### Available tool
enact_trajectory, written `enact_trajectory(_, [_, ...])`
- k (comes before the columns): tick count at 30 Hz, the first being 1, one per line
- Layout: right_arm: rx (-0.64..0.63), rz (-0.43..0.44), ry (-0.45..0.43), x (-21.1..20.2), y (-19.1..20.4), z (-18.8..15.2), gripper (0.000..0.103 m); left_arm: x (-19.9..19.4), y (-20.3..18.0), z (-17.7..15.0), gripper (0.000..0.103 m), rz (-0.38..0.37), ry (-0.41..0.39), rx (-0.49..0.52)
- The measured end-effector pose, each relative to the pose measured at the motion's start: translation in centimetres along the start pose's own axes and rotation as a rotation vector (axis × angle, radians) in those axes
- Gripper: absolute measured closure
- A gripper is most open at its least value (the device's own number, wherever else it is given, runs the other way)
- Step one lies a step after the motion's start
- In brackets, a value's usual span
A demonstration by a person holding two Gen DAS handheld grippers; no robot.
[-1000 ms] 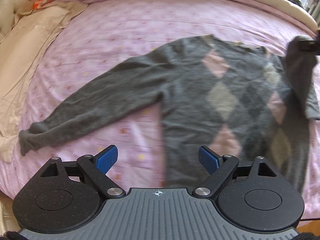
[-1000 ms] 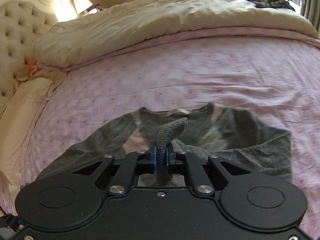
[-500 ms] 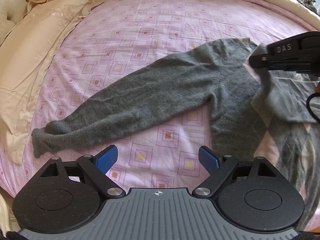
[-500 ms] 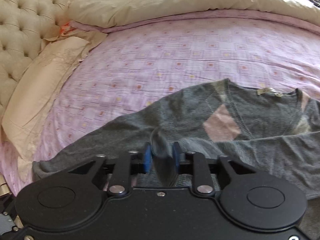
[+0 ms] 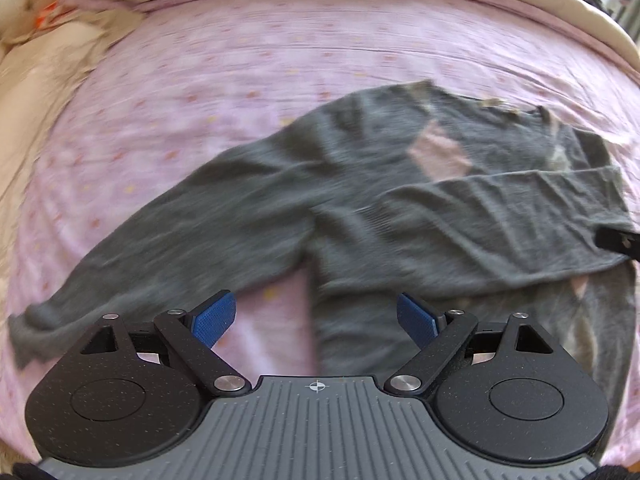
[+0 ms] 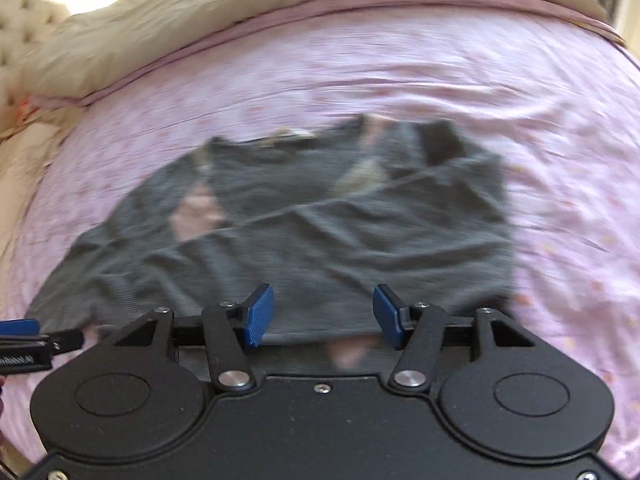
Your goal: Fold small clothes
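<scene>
A grey sweater [image 5: 360,184] with pink and beige diamonds lies flat on the pink bed sheet [image 5: 260,60]. Its right sleeve [image 5: 500,216] is folded across the chest. Its left sleeve [image 5: 168,240] stretches out toward the lower left, with the cuff [image 5: 28,332] near the bed's edge. My left gripper [image 5: 316,320] is open above the sheet beside the sweater's armpit, holding nothing. In the right wrist view the sweater [image 6: 300,220] lies ahead with the folded sleeve [image 6: 360,240] on top. My right gripper [image 6: 320,316] is open just above the sleeve's near edge, empty.
A cream duvet [image 6: 200,12] is bunched along the far side of the bed. A cream pillow [image 5: 36,68] lies at the left, beside a tufted headboard [image 6: 24,40]. The left gripper's tip [image 6: 24,344] shows at the left edge of the right wrist view.
My right gripper carried the right sleeve across the chest, opened and let it go; the sleeve now lies flat. Both views shifted and are blurred by motion.
</scene>
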State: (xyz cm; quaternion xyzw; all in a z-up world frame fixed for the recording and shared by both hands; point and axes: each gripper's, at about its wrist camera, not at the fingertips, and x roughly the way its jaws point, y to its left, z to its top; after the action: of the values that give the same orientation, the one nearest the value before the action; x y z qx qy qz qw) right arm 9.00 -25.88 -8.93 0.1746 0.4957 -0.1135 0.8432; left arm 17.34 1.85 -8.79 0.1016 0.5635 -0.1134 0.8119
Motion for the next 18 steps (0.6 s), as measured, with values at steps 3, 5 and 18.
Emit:
enact_trajectory(3, [0.083,-0.060,-0.005,-0.1,-4.8,0.1,0.042,1.1,-2.3,1.2,0.015,-0.014,-0.004,0.036])
enact_trajectory(5, [0.134,-0.087,-0.010,-0.1,-7.7,0.4,0.042,2.0,-3.5,1.8,0.015,-0.005,-0.008,0.058])
enact_trajectory(18, [0.179,-0.143,-0.024,3.5,-15.2,5.5,0.045,9.4,-1.3,2.3,0.000,0.053,0.156,-0.072])
